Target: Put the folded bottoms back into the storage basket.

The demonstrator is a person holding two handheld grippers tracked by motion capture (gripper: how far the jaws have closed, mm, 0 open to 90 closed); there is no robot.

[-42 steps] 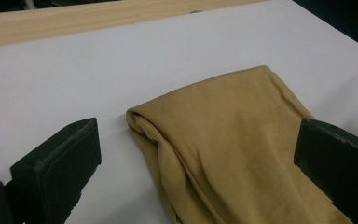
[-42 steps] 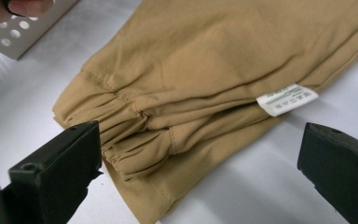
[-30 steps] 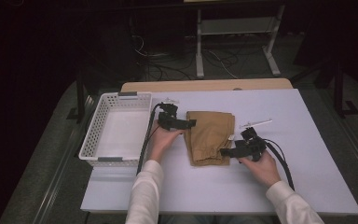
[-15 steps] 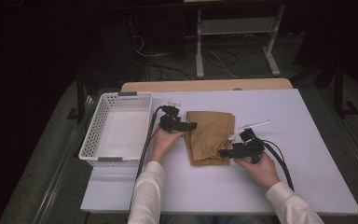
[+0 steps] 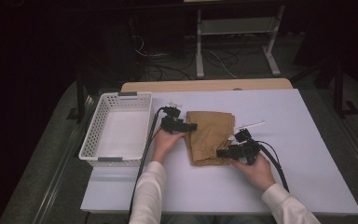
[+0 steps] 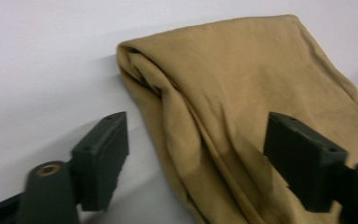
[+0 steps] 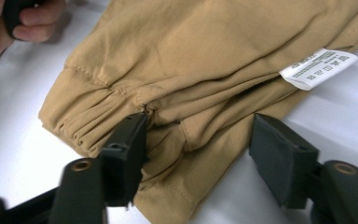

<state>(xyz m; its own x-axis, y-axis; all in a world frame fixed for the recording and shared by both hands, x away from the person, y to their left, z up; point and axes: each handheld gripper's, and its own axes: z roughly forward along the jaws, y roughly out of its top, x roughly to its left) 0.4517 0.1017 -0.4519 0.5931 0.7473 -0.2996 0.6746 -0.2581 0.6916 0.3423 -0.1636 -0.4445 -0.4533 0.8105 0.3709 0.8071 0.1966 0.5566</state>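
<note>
1. High view: at the far left of the white table a white basket is seen, with nothing visible inside it.
2. Just right of the basket, the left gripper is held in the person's left hand; it is pointed at the left edge of the folded tan garment.
3. The tan garment is laid flat near the middle of the table, between the two grippers, with its elastic hem turned toward the person.
4. At the garment's near right corner the right gripper is held in the right hand, and its tip is laid against the cloth.
5. A thin white stick is seen on the table just right of the garment.
6. Left gripper view: the jaws have just been closing, and the folded edge of the garment is straddled by them, though the cloth is not yet pinched.
7. Right gripper view: the jaws have likewise been closing around the gathered hem corner; one pad is touched by the cloth, the other is apart from it, so no clamp is seen. A white label is shown at the garment's edge.
</note>
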